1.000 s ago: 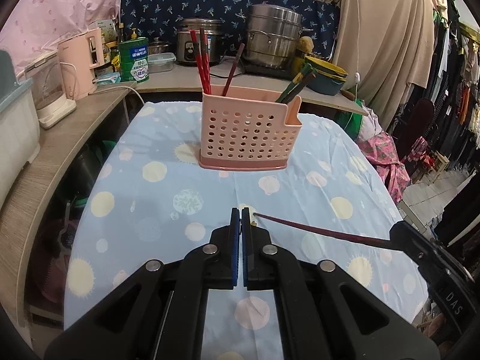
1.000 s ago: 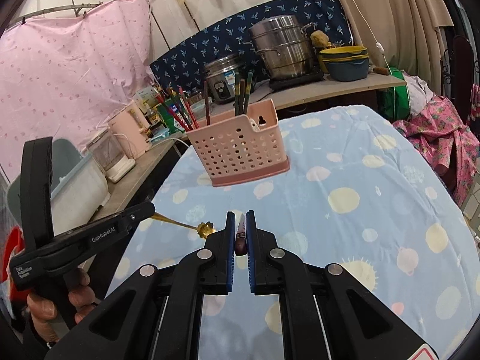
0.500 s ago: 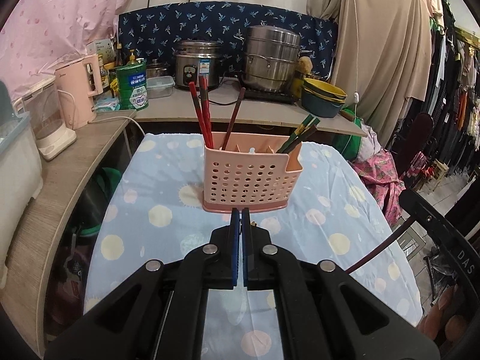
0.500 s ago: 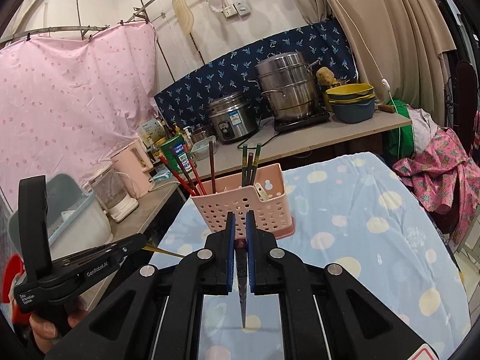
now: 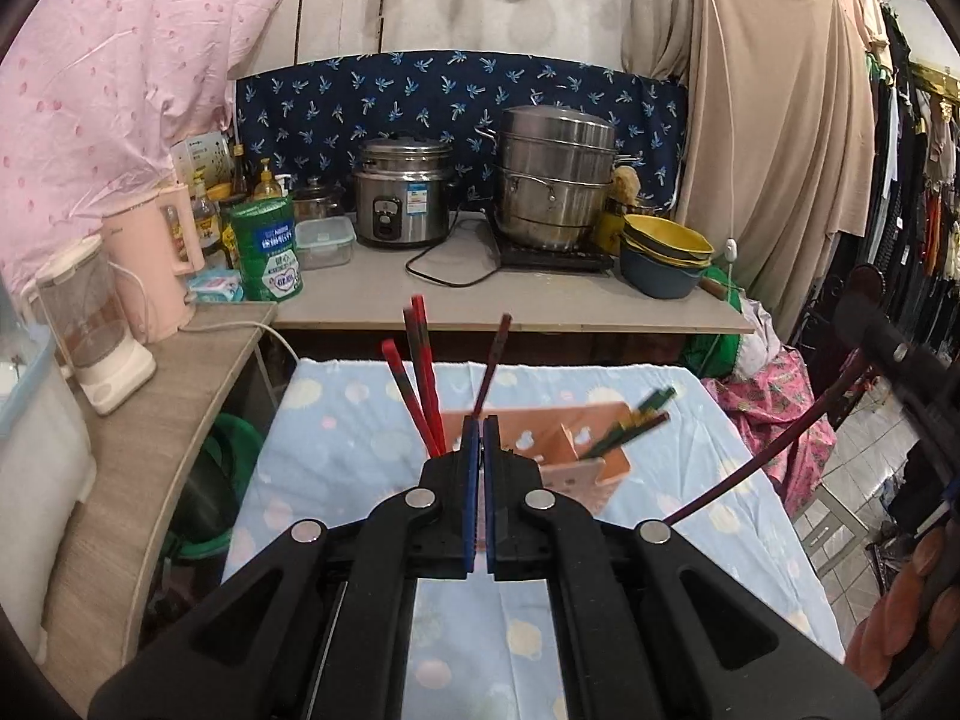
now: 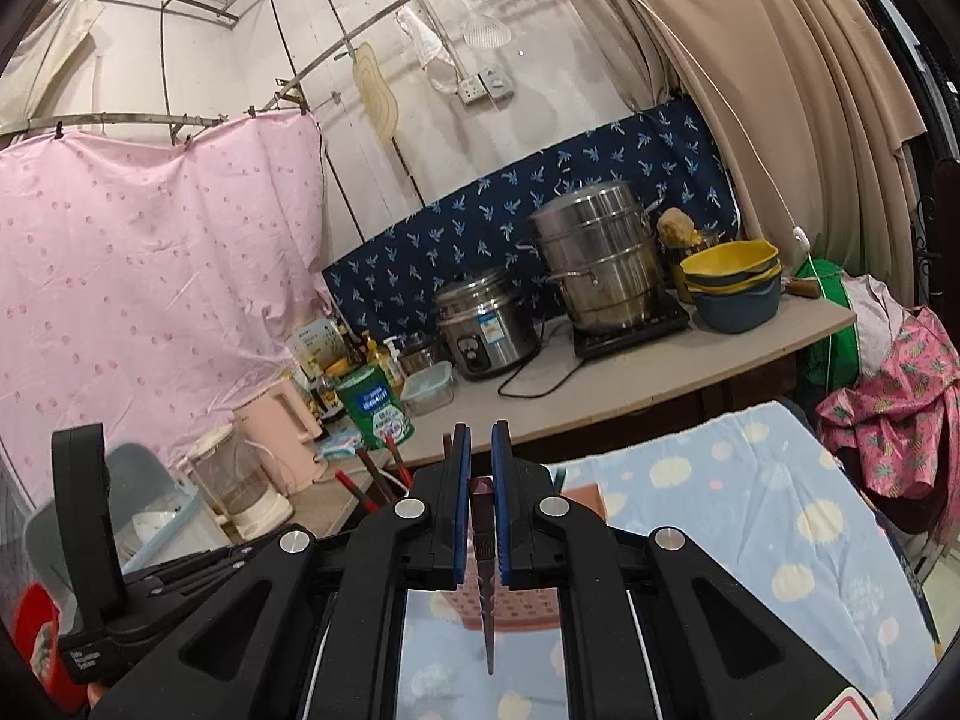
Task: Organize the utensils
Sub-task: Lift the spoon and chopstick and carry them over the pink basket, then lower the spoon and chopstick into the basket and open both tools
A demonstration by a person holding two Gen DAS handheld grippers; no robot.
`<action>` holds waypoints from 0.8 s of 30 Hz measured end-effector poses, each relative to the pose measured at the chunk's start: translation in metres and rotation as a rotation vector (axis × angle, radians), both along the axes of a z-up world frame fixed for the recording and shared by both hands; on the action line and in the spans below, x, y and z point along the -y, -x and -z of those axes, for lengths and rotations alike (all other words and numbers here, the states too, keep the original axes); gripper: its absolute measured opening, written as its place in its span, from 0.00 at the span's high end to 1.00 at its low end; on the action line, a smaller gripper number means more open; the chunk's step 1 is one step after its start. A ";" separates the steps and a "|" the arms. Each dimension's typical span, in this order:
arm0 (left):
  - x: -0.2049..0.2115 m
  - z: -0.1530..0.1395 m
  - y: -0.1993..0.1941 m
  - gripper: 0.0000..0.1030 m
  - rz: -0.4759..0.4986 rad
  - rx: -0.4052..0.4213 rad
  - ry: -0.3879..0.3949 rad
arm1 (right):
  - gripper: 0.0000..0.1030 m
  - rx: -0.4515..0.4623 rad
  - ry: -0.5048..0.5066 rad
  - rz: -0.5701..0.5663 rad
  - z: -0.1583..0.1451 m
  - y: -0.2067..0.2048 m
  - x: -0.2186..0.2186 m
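**Chopstick held above the basket**

The table (image 5: 360, 420) with its spotted blue cloth fills the lower frame, and the pink basket (image 5: 606, 468) stands on it, just past your left gripper (image 5: 479, 426) at about 1 o'clock. That gripper's pads are together; whether anything is between them, you cannot tell. Your right gripper (image 6: 481, 438) is clamped on a dark chopstick (image 6: 485, 570), long axis pointing down toward 6 o'clock, with the basket beneath and beyond it. The right hand is the one to lower it in.
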State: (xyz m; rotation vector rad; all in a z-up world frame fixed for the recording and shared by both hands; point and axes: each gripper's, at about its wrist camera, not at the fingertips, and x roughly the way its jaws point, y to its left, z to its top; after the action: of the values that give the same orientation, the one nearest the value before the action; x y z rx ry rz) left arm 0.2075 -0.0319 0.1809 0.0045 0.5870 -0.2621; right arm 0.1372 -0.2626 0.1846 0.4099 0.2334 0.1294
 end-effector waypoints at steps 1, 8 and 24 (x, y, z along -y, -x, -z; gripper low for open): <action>0.001 -0.001 -0.007 0.99 -0.003 -0.001 -0.006 | 0.93 0.015 -0.001 0.006 -0.005 -0.005 0.001; 0.012 0.004 -0.043 0.99 -0.002 -0.026 -0.046 | 0.93 0.087 -0.006 0.046 -0.036 -0.044 0.004; 0.017 0.051 -0.074 0.99 -0.010 -0.145 -0.067 | 0.93 -0.050 0.052 0.035 0.012 -0.098 -0.010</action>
State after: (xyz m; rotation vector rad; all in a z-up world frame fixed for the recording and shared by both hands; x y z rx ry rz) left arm 0.2811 -0.0484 0.1303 0.0474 0.7392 -0.2348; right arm 0.2348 -0.2530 0.1727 0.3658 0.2781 0.0784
